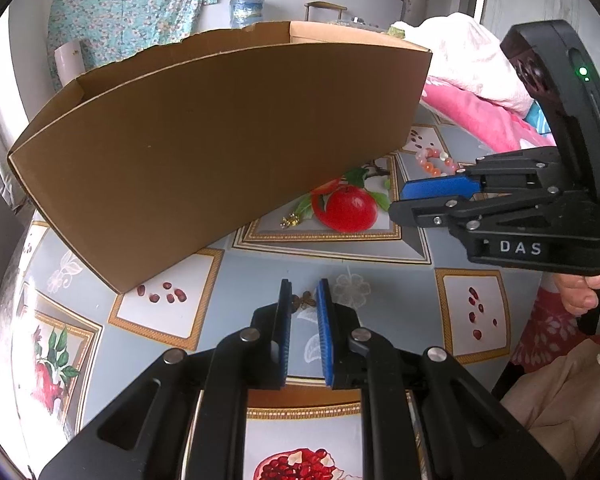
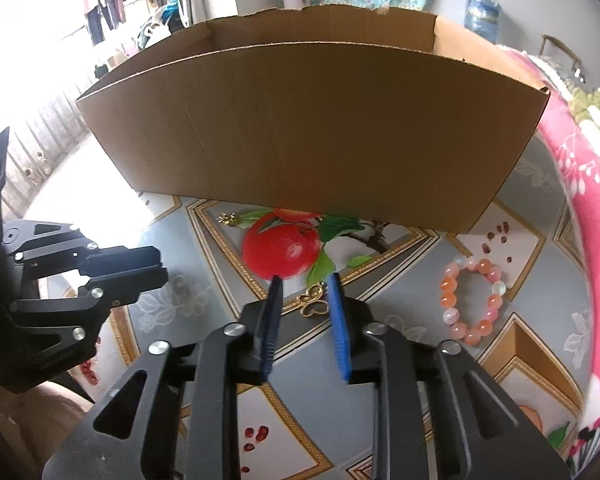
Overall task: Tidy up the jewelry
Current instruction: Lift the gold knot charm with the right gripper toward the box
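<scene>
On the table (image 2: 452, 264), which wears a fruit-print cover, a gold butterfly charm (image 2: 313, 303) lies just ahead of the right gripper (image 2: 305, 280). Its blue pads (image 2: 339, 320) stand a little apart, one on each side of the charm, and neither seems to press on it, so I'd call it loosely open around the thing and not gripping. The pads look blurred, so actual contact is hard to judge.

Left gripper (image 1: 304, 285) is nearly closed, with just a narrow slot between the pads. From its own camera a small gold piece (image 1: 303, 302) shows in that slot at the tips, but I can't tell whether it's pinched or just lying on the table behind them. The other camera only catches this gripper from the side.

A cardboard box (image 2: 308, 120) sits toward the far edge, open top. A pink and orange bead bracelet (image 2: 471, 298) lies off to the right, near the box's right corner and well clear of both tools. Another small gold bit (image 2: 228, 219) rests right by the box's front wall, next to the printed apple.
</scene>
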The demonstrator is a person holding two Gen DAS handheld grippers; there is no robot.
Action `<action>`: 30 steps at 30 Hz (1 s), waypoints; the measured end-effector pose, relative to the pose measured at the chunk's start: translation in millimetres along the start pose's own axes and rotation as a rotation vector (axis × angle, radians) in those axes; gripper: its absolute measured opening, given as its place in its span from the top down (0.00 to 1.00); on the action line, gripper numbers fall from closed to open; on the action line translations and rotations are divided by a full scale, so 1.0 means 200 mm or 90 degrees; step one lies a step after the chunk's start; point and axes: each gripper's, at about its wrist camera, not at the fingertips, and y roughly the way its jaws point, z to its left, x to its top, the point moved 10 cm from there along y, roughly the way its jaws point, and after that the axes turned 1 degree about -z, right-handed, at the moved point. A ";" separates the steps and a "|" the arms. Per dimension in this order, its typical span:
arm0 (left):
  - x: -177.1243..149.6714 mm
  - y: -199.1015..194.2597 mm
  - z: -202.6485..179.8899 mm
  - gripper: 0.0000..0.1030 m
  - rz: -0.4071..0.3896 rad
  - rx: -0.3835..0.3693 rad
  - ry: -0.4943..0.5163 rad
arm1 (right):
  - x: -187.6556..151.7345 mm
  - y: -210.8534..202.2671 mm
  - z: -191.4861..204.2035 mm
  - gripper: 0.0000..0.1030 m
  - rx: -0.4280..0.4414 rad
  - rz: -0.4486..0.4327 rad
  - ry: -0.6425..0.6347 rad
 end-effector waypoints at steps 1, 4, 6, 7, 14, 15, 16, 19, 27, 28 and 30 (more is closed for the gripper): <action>0.00 0.00 0.00 0.88 0.000 0.000 0.000 | 0.00 0.01 0.00 0.76 -0.002 0.000 0.002; 0.00 0.00 0.00 0.88 -0.001 0.000 0.000 | 0.01 0.04 0.00 0.76 -0.012 0.006 0.004; 0.00 0.00 0.00 0.88 -0.001 -0.002 0.001 | 0.01 0.06 0.01 0.76 -0.014 0.008 0.004; 0.00 0.00 0.00 0.88 0.000 -0.002 0.001 | 0.01 0.06 0.02 0.76 -0.017 0.010 -0.001; -0.01 0.00 0.01 0.88 -0.001 -0.004 -0.005 | 0.05 0.09 0.08 0.92 -0.019 0.014 -0.012; -0.01 0.00 0.01 0.88 -0.002 -0.005 -0.005 | 0.05 0.09 0.08 0.92 -0.016 0.011 -0.007; -0.01 0.00 0.01 0.88 -0.002 -0.005 -0.005 | 0.03 0.09 0.07 0.92 -0.013 0.009 -0.002; -0.01 0.00 0.01 0.88 -0.004 -0.006 -0.004 | 0.01 0.07 0.04 0.92 -0.008 0.006 0.009; -0.01 -0.02 0.01 0.88 -0.011 -0.001 -0.001 | 0.03 0.00 0.00 0.92 0.001 -0.011 0.024; 0.00 -0.03 0.01 0.88 -0.017 0.000 0.000 | 0.03 -0.04 -0.01 0.92 0.003 -0.015 0.027; 0.03 -0.07 0.01 0.88 -0.032 0.000 0.001 | 0.03 -0.11 -0.01 0.92 0.009 -0.029 0.030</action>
